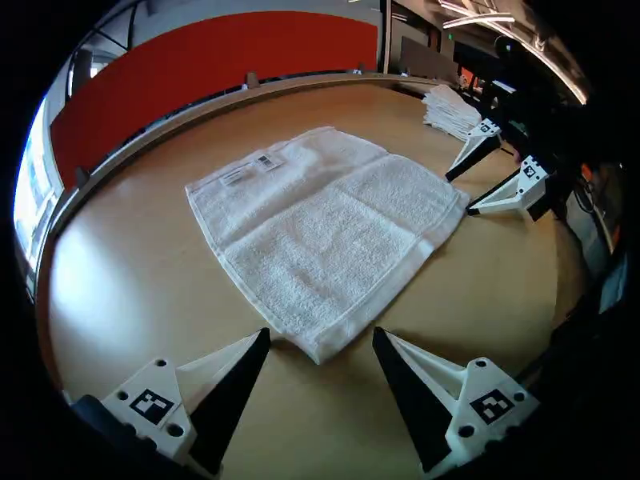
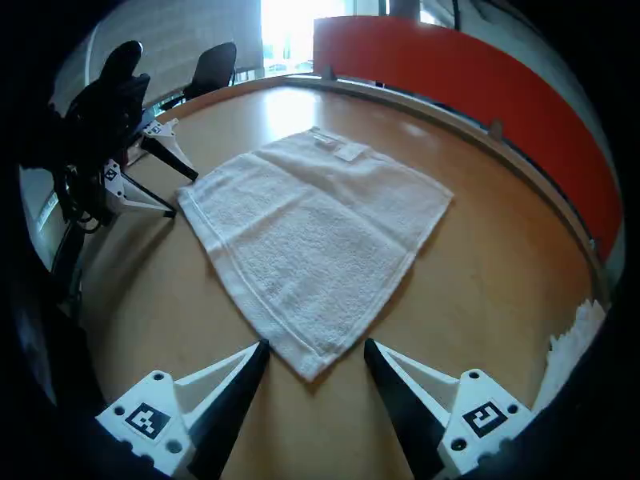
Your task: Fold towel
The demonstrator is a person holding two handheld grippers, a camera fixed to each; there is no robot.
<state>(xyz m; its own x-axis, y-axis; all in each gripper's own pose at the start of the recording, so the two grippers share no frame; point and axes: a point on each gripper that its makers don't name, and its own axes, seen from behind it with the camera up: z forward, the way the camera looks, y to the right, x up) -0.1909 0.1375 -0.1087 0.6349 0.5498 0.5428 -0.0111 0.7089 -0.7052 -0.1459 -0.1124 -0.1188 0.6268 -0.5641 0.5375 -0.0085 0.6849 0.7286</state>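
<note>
Towel (image 1: 320, 224) lies flat; my left gripper (image 1: 320, 352) and right gripper (image 2: 316, 360) gape at adjacent corners; right gripper view catches chairs (image 2: 214, 68).

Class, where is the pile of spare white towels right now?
In the left gripper view, the pile lies at the table's far right, just beyond the right gripper.

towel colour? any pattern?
White towel, plain terry with a flat hem border; clearest in the left gripper view.
</note>
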